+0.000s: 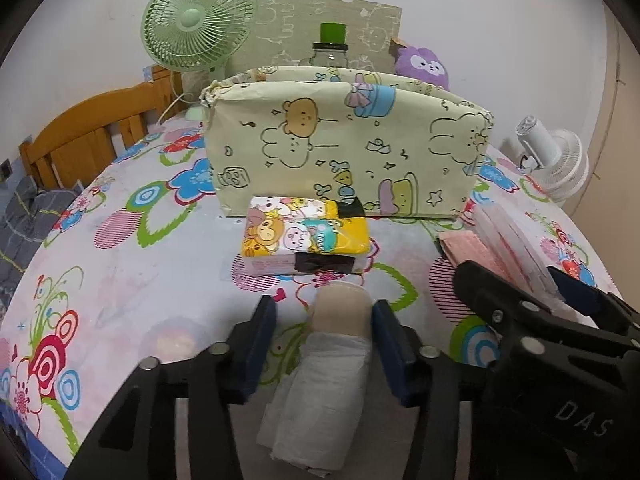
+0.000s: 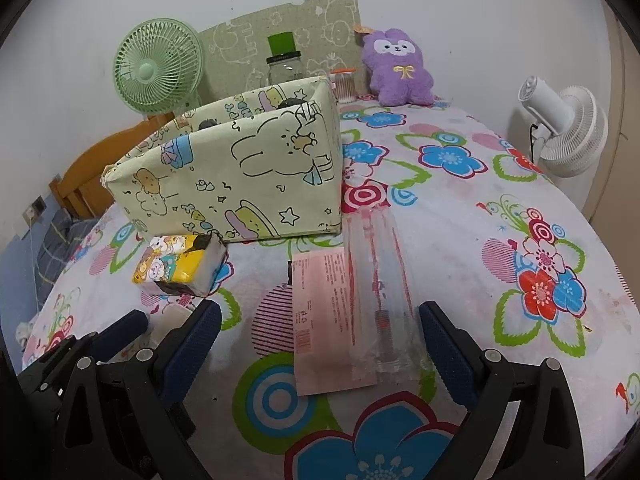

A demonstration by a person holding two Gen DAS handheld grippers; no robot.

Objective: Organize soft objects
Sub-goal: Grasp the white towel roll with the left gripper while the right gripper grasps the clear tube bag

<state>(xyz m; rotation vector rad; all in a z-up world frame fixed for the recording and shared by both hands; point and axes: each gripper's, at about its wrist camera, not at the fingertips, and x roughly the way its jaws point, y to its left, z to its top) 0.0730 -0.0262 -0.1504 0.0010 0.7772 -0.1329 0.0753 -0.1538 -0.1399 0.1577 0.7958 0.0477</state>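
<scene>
I have the left gripper (image 1: 324,344) lowered over a rolled white and beige cloth bundle (image 1: 320,384) that lies on the flowered bed sheet (image 1: 120,280); its jaws stand either side of the roll, the right pad close against it and the left showing a sliver of daylight, so I judge them not yet clenched on it. The right gripper (image 2: 320,344) sits with its jaws spread wide and released, straddling a pink printed packet (image 2: 324,320) and a clear plastic sleeve (image 2: 378,292) lying side by side, seemingly lined up for a pick. At twelve o'clock from the roll lies a yellow cartoon tissue pack (image 1: 306,240), patched with black tape, just before the pale green cartoon-print storage box (image 1: 348,152), whose open top makes it, in my judgement, the likely home for the soft items. Beyond it, at twelve to one o'clock, stand a jar with a green lid (image 1: 331,50) and a purple plush toy (image 2: 398,68); a green fan (image 1: 198,26) at eleven, a white fan (image 2: 560,128) at two. Legible writing is scant: "DAS" embossed on the right gripper's body; the packet's print and barcode are too small to read.
</scene>
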